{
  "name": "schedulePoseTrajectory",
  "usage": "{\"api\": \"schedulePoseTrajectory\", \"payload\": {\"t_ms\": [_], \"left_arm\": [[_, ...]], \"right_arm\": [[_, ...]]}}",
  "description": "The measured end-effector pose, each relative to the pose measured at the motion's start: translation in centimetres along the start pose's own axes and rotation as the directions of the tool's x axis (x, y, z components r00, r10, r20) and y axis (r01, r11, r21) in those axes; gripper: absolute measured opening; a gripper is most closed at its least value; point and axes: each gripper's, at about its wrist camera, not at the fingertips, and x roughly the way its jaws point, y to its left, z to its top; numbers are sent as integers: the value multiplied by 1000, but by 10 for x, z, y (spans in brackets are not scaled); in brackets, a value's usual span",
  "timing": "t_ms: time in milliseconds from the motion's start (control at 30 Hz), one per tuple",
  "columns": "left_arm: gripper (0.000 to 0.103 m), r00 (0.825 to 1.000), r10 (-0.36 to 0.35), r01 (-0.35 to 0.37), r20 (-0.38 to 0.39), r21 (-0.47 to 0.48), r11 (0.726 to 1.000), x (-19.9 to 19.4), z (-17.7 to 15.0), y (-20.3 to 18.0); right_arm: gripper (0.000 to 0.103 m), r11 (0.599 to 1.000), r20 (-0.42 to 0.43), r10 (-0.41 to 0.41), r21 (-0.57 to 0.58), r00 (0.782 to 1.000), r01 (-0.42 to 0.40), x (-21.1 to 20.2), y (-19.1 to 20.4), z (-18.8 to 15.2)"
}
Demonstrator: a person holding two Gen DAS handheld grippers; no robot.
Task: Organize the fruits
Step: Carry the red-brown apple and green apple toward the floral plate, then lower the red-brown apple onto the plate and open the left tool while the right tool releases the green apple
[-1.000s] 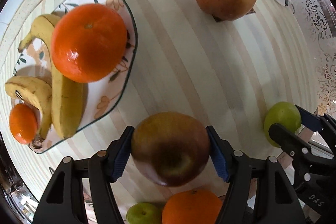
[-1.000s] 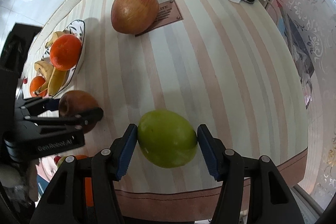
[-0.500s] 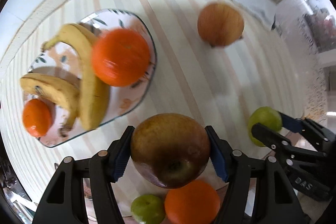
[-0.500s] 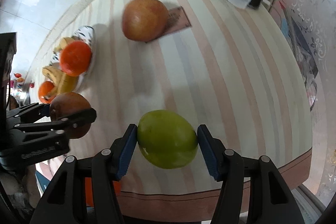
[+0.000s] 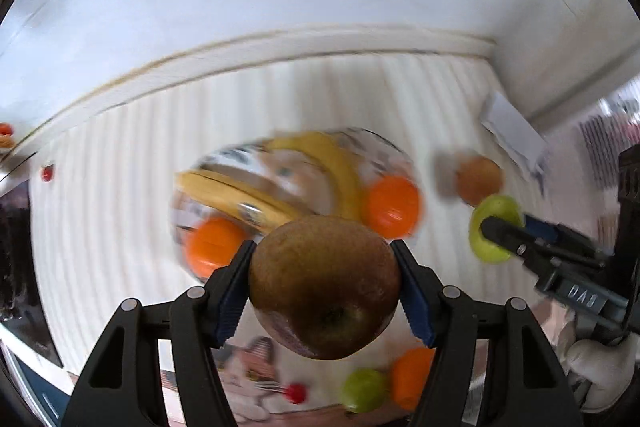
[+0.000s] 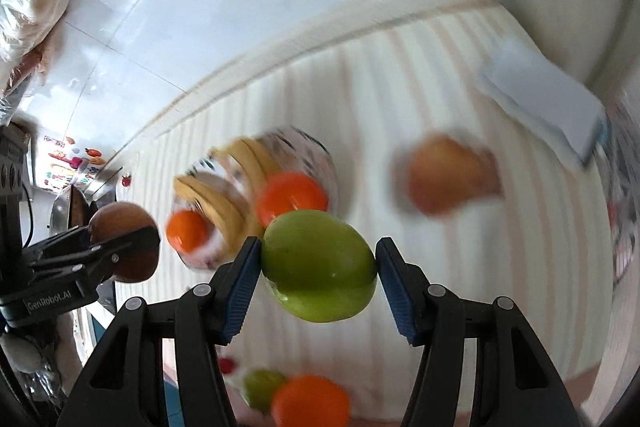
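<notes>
The left gripper (image 5: 324,291) clamps a heavy, smooth brown apple (image 5: 324,287) across its middle; the right gripper (image 6: 318,267) grips a firm green apple (image 6: 318,265), plate (image 6: 320,151) at twelve o'clock.

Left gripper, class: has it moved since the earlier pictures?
Yes. The left gripper, shut on the brown apple, has risen and tilted up: the plate looks smaller and the wall fills the view.

We see bright, even daylight; pale wall washed out. Heavy motion blur smears striped tablecloth (image 5: 120,227), patterned fruit plate (image 6: 320,155). Held brown apple (image 5: 324,287) and green apple (image 6: 318,265) stay sharp. Fisheye bending, black vignette at corners.
</notes>
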Motion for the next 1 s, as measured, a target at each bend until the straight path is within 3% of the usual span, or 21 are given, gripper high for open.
{"api": "schedulePoseTrajectory", "payload": {"t_ms": [200, 467, 733, 1000], "left_arm": [[64, 998, 60, -62, -19, -108, 992, 15, 28, 70], [64, 989, 78, -100, -128, -174, 980, 67, 47, 128], [64, 980, -23, -19, -196, -211, 977, 97, 40, 132], [67, 977, -62, 13, -205, -232, 973, 107, 37, 137]], "right_arm": [[61, 996, -15, -61, -67, 998, 60, 53, 43, 53], [61, 989, -64, -132, -77, 989, 127, 111, 53, 72], [61, 981, -74, -172, -105, 982, 164, 124, 54, 74], [61, 972, -92, -205, -134, 974, 192, 138, 54, 76]]}}
